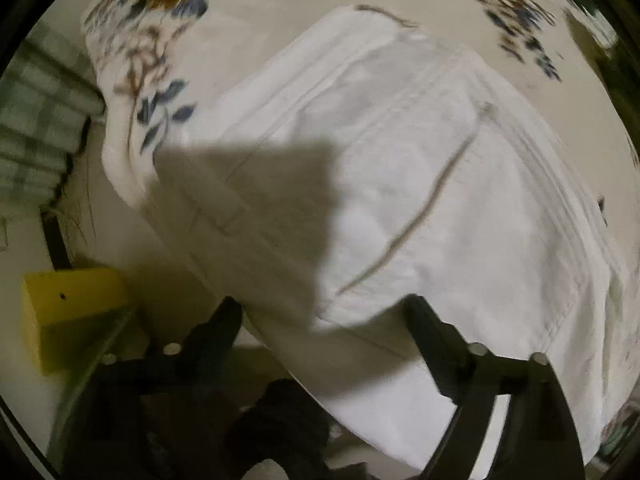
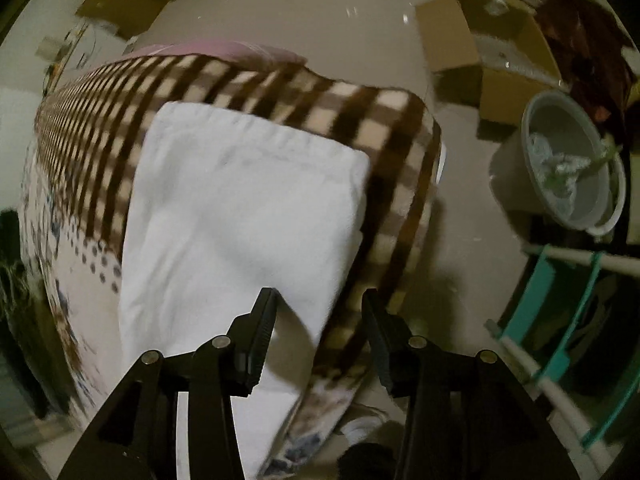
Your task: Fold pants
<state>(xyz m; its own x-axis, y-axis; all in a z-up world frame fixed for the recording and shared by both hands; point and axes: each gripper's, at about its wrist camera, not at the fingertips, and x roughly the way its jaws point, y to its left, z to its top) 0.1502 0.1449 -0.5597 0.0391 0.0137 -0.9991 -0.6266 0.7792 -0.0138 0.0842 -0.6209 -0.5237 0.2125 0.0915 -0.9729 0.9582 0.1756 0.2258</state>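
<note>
White pants [image 1: 400,168] lie spread on a bed with a floral sheet [image 1: 160,52]. The left wrist view shows their upper part with a pocket seam. My left gripper [image 1: 324,312] is open, hovering just above the near edge of the pants, holding nothing. In the right wrist view the leg end of the white pants [image 2: 240,208] with its hem lies over a brown checked blanket [image 2: 340,112]. My right gripper [image 2: 320,304] is open above the near right corner of the leg, holding nothing.
A yellow box [image 1: 68,308] stands on the floor left of the bed. Cardboard boxes [image 2: 492,52], a grey bucket [image 2: 576,168] and a teal rack [image 2: 560,320] stand on the floor to the right. A pink cloth [image 2: 224,48] lies beyond the blanket.
</note>
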